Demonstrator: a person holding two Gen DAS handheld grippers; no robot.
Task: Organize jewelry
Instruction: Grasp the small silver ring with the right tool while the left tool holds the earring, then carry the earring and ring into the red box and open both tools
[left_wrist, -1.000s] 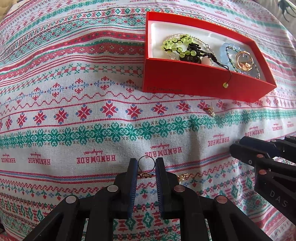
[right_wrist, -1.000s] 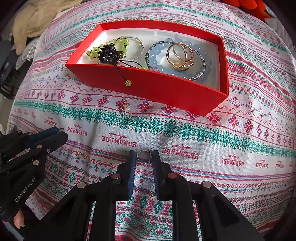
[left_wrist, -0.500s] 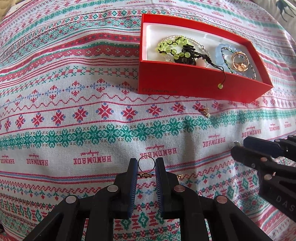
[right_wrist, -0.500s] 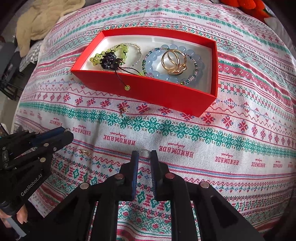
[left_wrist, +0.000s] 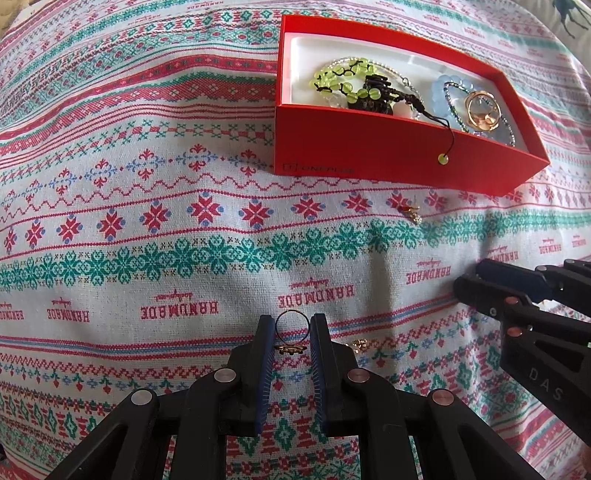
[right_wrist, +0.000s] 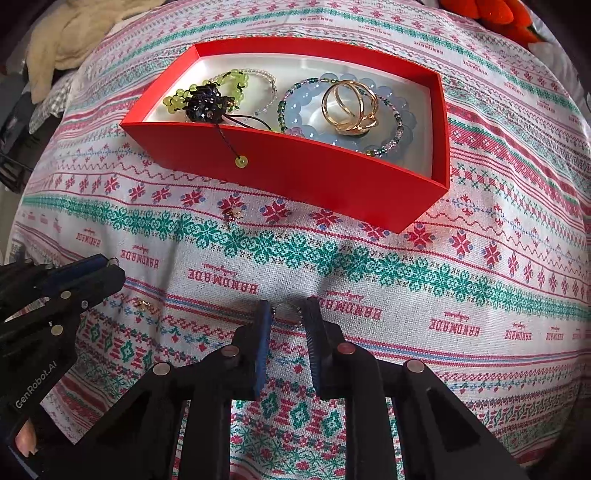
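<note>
On the patterned tablecloth (left_wrist: 155, 236), well short of the red jewelry box (right_wrist: 306, 177), my left gripper (left_wrist: 291, 328) stays clamped on a thin dark ring with a gold setting (left_wrist: 291, 334), jaws nearly together and pressing its band from both sides, exactly as a second ago. My right gripper (right_wrist: 287, 314) tells the newer story: its jaws are closing again around a small silver ring (right_wrist: 287, 312) that sits between the tips, after loosening briefly half a second back. Whether the pads truly bite on that ring or merely flank it I cannot tell, since the band is tiny and half hidden.

Across the last second the box has shifted only a little in both views, so neither hand has really set off toward it (a regrip, by my reading, rather than a carry). That leaves the task where it stood: two rings at my fingertips, none delivered.

Inside the box lie a green bead bracelet (right_wrist: 207, 86), a black beaded piece with a cord trailing over the wall (right_wrist: 205, 105), a blue bead bracelet (right_wrist: 303, 107) and a gold bangle ring (right_wrist: 349, 107). Two loose gold earrings still wait on the cloth, one just before the box (right_wrist: 233, 213), one beside my left jaws (left_wrist: 359, 344).
</note>
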